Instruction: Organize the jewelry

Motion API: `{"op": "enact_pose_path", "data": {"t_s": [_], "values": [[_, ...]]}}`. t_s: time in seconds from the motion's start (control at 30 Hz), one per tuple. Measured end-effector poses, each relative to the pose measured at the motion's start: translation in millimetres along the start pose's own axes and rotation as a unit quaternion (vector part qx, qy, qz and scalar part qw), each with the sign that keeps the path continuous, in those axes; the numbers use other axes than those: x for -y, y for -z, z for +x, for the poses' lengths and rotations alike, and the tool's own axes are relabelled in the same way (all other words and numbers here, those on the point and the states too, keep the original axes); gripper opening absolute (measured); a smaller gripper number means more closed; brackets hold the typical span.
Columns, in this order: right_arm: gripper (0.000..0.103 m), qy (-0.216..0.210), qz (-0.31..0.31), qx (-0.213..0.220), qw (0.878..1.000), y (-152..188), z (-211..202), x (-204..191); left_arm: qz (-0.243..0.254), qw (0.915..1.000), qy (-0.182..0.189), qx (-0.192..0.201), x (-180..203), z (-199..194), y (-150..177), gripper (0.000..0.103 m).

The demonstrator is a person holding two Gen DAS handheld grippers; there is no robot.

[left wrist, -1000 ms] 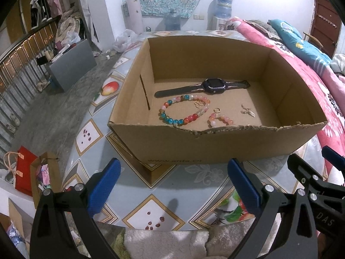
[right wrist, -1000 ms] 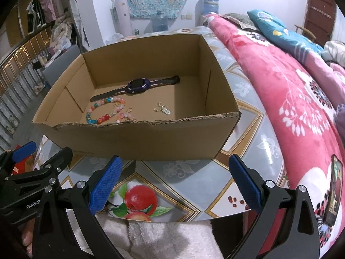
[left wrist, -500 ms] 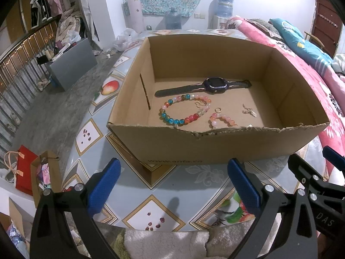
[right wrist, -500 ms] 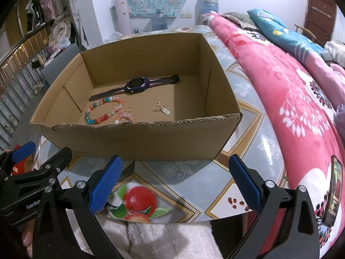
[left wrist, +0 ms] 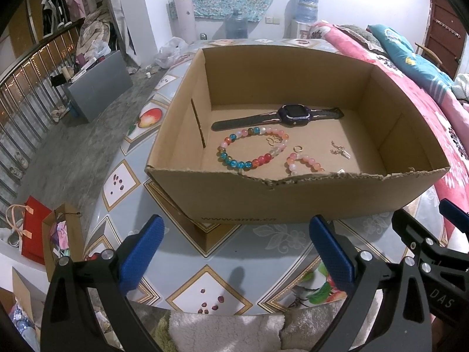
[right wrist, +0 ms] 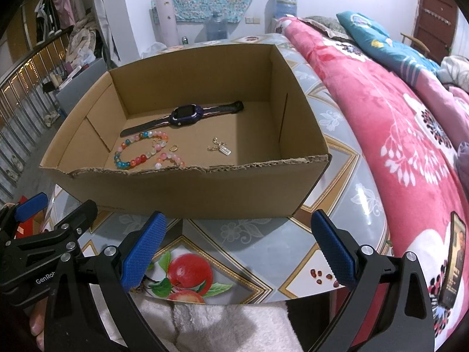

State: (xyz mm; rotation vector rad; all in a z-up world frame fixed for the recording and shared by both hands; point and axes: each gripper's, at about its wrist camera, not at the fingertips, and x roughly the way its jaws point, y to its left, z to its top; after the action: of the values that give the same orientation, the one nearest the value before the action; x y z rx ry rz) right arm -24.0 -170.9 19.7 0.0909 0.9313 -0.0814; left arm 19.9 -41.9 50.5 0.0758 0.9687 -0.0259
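Observation:
An open cardboard box (left wrist: 296, 202) (right wrist: 187, 193) stands on the patterned table. Inside lie a dark purple watch (left wrist: 290, 114) (right wrist: 184, 114), a multicoloured bead bracelet (left wrist: 249, 149) (right wrist: 137, 149), a smaller pink bead bracelet (left wrist: 304, 161) (right wrist: 171, 158), a gold ring (left wrist: 298, 148) (right wrist: 173, 147) and a small gold chain with a tag (left wrist: 340, 151) (right wrist: 219, 146). My left gripper (left wrist: 234, 252) hangs open in front of the box's near wall, holding nothing. My right gripper (right wrist: 237, 246) is open too, empty, beside the left one.
The table (left wrist: 228, 264) has a glossy fruit-pattern cover. A pink floral blanket (right wrist: 395, 123) covers a bed to the right, with a phone (right wrist: 454, 258) on it. A railing (left wrist: 26, 94), bags (left wrist: 35, 234) and a grey box (left wrist: 99, 85) stand on the left.
Both grippers have risen slightly, so more of the box floor shows over the near wall. The jewelry has not moved and both grippers stay open.

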Motion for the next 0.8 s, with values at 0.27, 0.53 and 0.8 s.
{"op": "enact_pose_path", "data": {"t_s": [0.27, 0.53, 0.8], "values": [[0.095, 0.000, 0.000, -0.002, 1.000, -0.4, 0.9, 0.4, 0.000, 1.0000, 0.000, -0.001, -0.2, -0.1, -0.1, 0.097], [0.095, 0.001, 0.000, -0.002, 1.000, -0.2, 1.3, 0.7, -0.001, 1.0000, 0.000, -0.001, -1.1, 0.4, 0.9, 0.097], [0.095, 0.001, -0.001, -0.001, 1.000, -0.5, 1.5, 1.2, -0.001, 1.0000, 0.000, -0.002, -1.0, 0.4, 0.4, 0.097]]}}
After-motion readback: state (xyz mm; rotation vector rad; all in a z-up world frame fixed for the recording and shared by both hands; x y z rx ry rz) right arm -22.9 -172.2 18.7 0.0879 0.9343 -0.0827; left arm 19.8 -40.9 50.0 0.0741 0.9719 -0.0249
